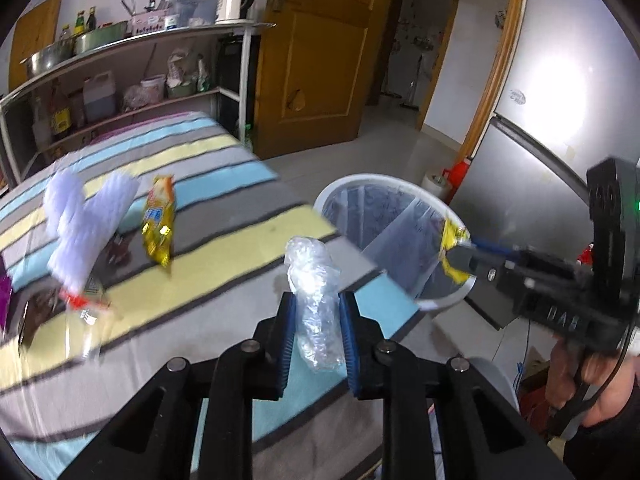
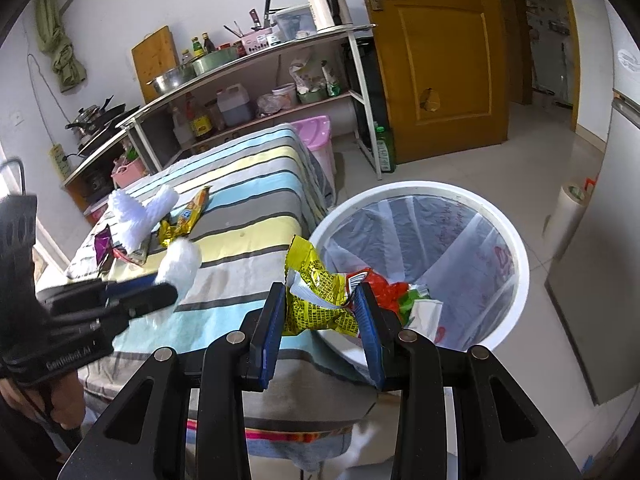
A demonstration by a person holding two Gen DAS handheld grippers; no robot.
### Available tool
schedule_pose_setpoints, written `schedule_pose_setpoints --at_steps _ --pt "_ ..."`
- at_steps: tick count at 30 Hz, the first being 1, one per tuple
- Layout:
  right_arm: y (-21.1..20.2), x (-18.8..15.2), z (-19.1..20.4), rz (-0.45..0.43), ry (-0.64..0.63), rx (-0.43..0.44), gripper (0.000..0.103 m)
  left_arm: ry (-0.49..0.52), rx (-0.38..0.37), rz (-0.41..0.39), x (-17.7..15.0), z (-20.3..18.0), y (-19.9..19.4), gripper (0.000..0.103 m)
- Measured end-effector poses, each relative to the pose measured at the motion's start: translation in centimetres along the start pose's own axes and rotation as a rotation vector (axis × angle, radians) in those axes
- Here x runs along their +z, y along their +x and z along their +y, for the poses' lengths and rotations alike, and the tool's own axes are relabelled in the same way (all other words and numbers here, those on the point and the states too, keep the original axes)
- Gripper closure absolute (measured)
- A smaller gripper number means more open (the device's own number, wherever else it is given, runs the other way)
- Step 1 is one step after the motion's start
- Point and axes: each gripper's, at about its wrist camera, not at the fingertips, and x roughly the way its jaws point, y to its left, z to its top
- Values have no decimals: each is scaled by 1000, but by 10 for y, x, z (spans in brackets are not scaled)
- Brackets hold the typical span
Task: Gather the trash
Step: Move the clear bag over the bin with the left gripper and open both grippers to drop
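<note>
The right gripper (image 2: pixel 320 312) grips a yellow wrapper (image 2: pixel 316 300) at the bin (image 2: pixel 516 264) rim, ready to drop; the left gripper (image 1: pixel 318 312) clasps crumpled clear plastic (image 1: pixel 316 292) over the bed (image 1: pixel 224 184)
</note>
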Motion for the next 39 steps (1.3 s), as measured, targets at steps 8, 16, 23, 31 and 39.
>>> schedule_pose_setpoints --at_steps 8,16,23,31,39 --pt "-3 4 -23 -10 19 -56 66 18 -61 -12 31 -22 25 80" --pt "3 10 -42 -4 28 -106 66 32 -113 18 48 -39 57 80" --pt "10 12 -55 11 35 -137 66 39 -130 47 52 -44 76 79" --pt "20 11 -62 34 41 -167 55 17 -147 49 53 -40 80 68" --pt "12 9 -60 26 50 -164 55 -1 -141 32 47 -34 70 66"
